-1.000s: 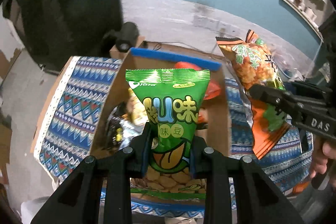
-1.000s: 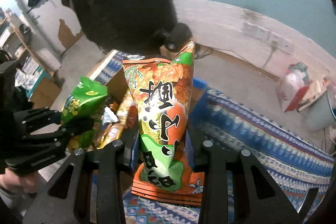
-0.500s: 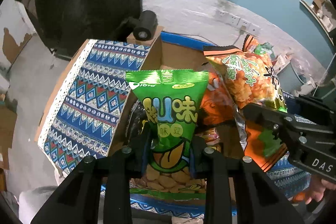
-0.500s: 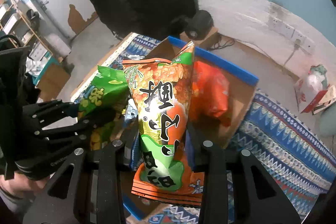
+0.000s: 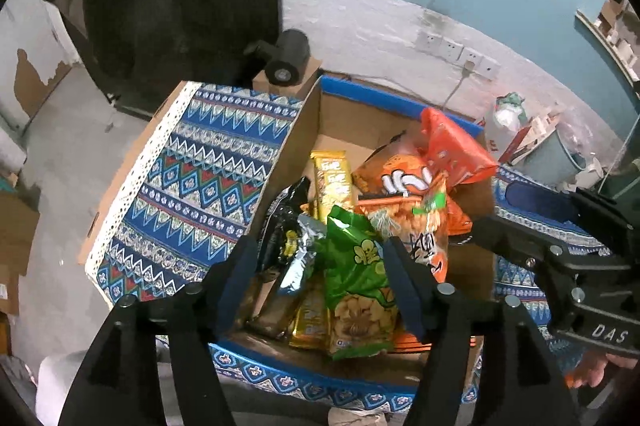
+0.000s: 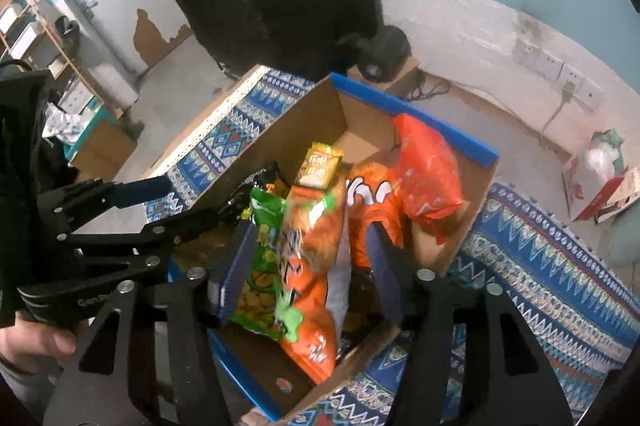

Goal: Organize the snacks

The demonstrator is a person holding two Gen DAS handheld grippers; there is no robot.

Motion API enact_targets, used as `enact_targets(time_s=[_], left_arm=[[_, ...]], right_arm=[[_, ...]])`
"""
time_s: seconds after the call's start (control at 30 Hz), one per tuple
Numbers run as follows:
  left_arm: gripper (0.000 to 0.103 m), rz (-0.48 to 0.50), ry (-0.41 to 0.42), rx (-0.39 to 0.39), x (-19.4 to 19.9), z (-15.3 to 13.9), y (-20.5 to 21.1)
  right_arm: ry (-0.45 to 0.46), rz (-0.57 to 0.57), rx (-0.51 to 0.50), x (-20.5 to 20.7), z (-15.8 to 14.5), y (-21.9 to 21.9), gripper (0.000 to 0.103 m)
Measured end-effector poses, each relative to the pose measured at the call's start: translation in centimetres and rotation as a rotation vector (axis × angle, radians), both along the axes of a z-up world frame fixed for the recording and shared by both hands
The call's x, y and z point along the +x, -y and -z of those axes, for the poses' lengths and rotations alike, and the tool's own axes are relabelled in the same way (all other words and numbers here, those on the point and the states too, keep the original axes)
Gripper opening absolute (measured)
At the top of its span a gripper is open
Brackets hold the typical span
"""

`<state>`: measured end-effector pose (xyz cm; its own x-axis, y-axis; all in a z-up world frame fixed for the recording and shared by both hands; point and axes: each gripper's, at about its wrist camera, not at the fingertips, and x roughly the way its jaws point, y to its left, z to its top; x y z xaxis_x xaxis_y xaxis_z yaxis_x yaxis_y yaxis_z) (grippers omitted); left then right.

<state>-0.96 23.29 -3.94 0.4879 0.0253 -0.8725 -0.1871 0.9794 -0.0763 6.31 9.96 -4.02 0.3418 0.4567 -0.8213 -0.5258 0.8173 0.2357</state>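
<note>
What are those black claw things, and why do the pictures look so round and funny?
They are grabbers a person holds, one per hand. A small round-lens camera on each looks along its two fingers, which bends the picture. One view is from the left gripper, the other from the right gripper. Both hang over a cardboard box of snacks on a patterned cloth. Their jaws have just been opening, and the green bag and orange bag are dropping in. Nothing is held.

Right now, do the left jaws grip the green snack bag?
No, the green snack bag lies loose in the cardboard box, and the open jaws do not press it.
</note>
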Motion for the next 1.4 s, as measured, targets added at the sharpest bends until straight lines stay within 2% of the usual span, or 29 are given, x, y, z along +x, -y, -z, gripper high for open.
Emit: enact_targets(time_s=[0.1,0.17,0.33,0.43,0.6,0.87,1.07,1.4], left_arm=[[0.072,0.019,0.025,0.031,-0.7,-1.0,0.7],[0.078,0.023,0.036,0.054,-0.9,-1.4,1.0],[0.079,0.034,0.076,0.087,-1.7,-3.1,2.0],[0.085,0.054,0.101,0.11,-2.1,-4.0,2.8],[0.086,0.067,0.141,0.158,-2.5,-5.4,4.0],[0.095,0.096,0.162,0.193,-2.9,-6.2,5.6],[0.095,0.113,0.146,0.215,-2.6,-6.0,6.6],[0.1,0.106,0.157,0.243,-2.7,-6.1,7.0]], right_arm=[[0.036,0.011,-0.006,-0.5,-1.0,0.5,0.064],[0.079,0.02,-0.024,-1.0,-1.7,1.0,0.067],[0.146,0.032,-0.056,-1.8,-2.9,2.5,0.069],[0.169,0.049,-0.062,-2.2,-3.6,3.7,0.069],[0.232,0.082,-0.088,-2.9,-4.6,5.7,0.07],[0.247,0.119,-0.076,-3.7,-5.4,8.7,0.07],[0.277,0.129,-0.1,-4.1,-5.4,10.1,0.07],[0.246,0.127,-0.072,-3.7,-5.4,10.9,0.07]])
